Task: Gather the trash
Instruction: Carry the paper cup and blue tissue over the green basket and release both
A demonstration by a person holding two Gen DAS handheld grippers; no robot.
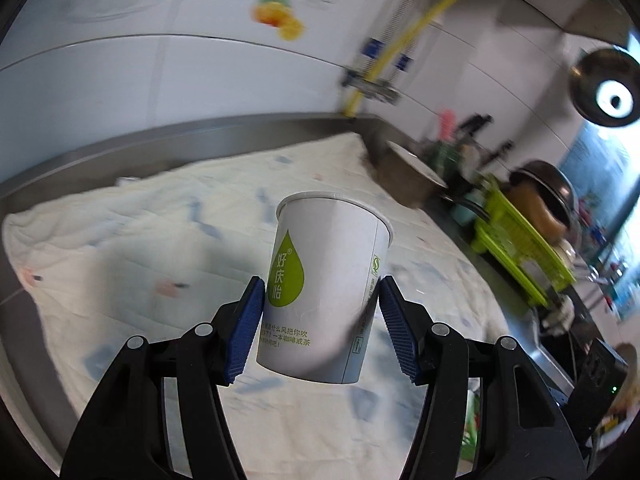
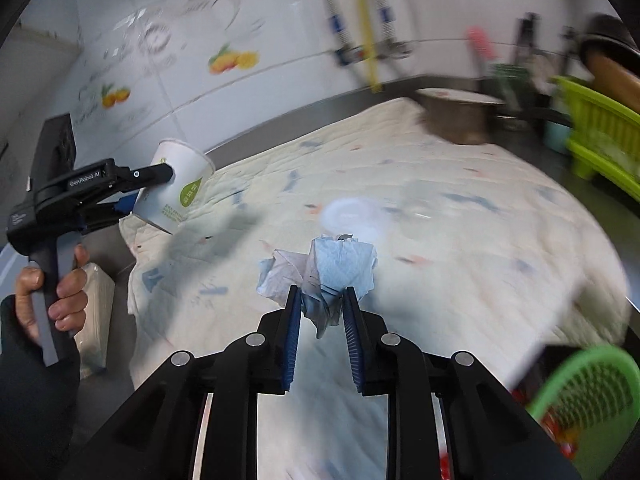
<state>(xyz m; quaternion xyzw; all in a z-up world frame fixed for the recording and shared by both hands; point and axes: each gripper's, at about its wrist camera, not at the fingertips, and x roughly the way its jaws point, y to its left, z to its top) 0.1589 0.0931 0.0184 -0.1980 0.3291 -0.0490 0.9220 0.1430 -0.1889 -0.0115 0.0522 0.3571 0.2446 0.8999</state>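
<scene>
Holding a paper cup [image 1: 326, 292] above the cloth-covered desk [image 1: 132, 248], the left gripper [image 1: 322, 320] has its jaws closed on the cup's sides; too hard a squeeze may crush it. The right gripper [image 2: 320, 320] pinches crumpled paper [image 2: 324, 270] narrowly, so this could slip out.

left wrist view: sits just behind left tool [image 1: 322, 300], faces forward over quilted cloth [image 1: 140, 240] toward tiled wall [image 1: 160, 80]. right wrist view: just behind right tool [image 2: 320, 308], same heading, from further right; left tool seen at its left edge. shared: cloth, wall, green basket [image 1: 516, 240].
</scene>
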